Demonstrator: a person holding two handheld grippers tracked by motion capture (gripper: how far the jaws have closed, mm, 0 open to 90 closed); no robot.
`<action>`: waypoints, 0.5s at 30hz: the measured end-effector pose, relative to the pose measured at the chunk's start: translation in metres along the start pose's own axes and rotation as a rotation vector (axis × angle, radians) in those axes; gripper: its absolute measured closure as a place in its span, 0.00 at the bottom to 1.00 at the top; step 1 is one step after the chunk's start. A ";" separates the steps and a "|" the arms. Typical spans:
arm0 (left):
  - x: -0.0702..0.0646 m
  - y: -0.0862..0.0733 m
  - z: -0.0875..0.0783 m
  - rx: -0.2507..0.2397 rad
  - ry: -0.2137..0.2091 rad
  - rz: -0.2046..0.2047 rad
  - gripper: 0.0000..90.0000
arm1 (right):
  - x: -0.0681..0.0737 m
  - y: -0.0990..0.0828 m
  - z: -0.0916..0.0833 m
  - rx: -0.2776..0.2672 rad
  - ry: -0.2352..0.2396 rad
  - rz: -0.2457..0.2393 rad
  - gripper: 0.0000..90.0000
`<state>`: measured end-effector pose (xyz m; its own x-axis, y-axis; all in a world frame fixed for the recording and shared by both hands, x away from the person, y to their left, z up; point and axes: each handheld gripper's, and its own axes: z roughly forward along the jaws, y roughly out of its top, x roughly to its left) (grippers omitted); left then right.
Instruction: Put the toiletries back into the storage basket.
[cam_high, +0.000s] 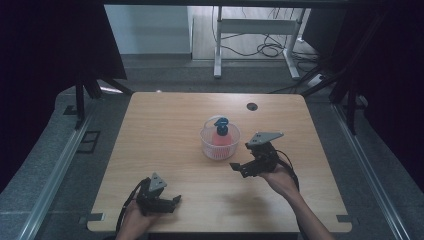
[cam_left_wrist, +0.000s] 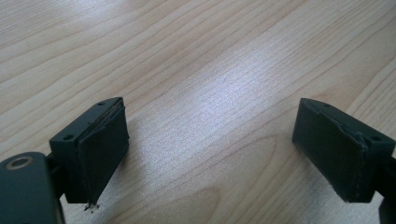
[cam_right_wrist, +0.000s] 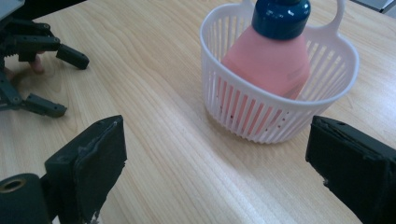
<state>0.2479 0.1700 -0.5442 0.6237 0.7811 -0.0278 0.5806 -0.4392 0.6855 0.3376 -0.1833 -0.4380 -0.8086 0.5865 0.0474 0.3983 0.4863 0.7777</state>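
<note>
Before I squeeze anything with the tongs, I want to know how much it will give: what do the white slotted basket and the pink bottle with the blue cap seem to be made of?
White slotted basket: looks like moulded plastic, thin ribs, slight gloss, probably flexes. Pink bottle with the blue cap: seems smooth satin plastic; the cap looks glossier and harder.

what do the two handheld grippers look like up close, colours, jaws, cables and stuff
Both are black. The left gripper and right gripper each carry a grey three-cornered plate on top and trail a black cable back past the hand. Each has two blocky black jaws with flat dark pads, whose edges look a little frayed. Forearms are bare; no sleeves show.
</note>
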 end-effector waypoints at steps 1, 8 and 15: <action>0.000 0.000 0.000 0.000 0.000 0.000 0.11 | 0.001 -0.001 0.000 0.001 0.000 -0.002 0.06; 0.000 0.000 0.000 -0.003 0.001 -0.003 0.11 | 0.004 -0.009 -0.004 0.002 -0.001 -0.005 0.06; 0.000 0.000 0.000 -0.004 0.001 -0.005 0.11 | 0.005 -0.021 -0.007 0.009 -0.005 0.000 0.06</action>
<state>0.2478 0.1697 -0.5444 0.6203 0.7837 -0.0310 0.5818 -0.4333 0.6883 0.3219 -0.1956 -0.4499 -0.8066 0.5895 0.0439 0.4017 0.4922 0.7723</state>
